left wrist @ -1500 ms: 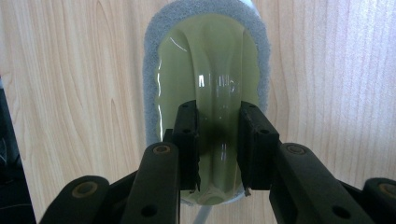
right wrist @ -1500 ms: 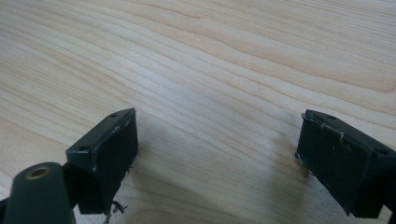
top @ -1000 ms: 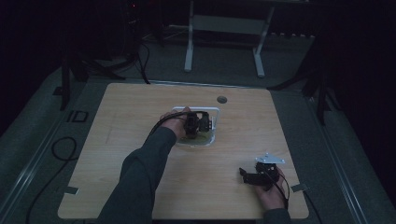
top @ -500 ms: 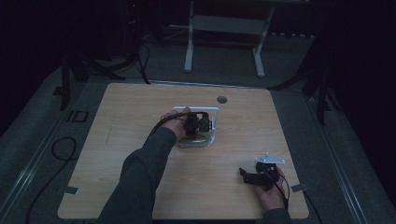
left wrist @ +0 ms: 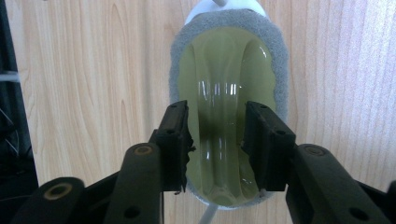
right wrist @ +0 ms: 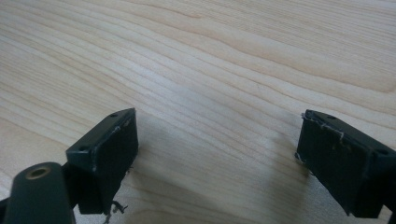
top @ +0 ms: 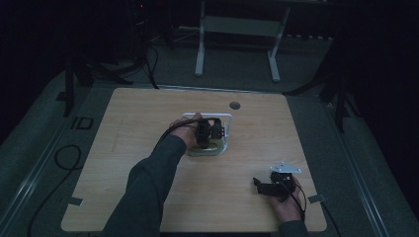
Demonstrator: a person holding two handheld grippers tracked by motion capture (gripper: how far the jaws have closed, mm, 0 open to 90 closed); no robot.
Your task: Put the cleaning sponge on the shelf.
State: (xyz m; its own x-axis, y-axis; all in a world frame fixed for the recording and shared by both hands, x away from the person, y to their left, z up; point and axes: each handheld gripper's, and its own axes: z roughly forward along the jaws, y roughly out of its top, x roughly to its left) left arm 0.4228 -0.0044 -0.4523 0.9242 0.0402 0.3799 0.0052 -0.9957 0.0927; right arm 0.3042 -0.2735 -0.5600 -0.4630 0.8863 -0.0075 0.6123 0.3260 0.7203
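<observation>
1. Right hand-held gripper (top: 258, 183), lower right of the high view, low over bare tabletop (top: 138, 113); jaws spread wide, nothing between them.
2. Left hand-held gripper (left wrist: 217, 135), frame centre, jaws pinching the raised ridge of a yellow-green sponge (left wrist: 224, 60) with grey rim.
3. Sponge lies in a white tray (top: 228, 117), mid-tabletop.

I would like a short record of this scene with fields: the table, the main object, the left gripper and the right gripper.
table: light wooden tabletop
main object: yellow-green glossy oblong piece with a grey foam rim, lying on a white wire frame near the table's middle
left gripper: over the oblong piece, jaws either side of its raised central ridge; contact cannot be told
right gripper: jaws wide apart, holding nothing, low over bare wood at the near right
</observation>
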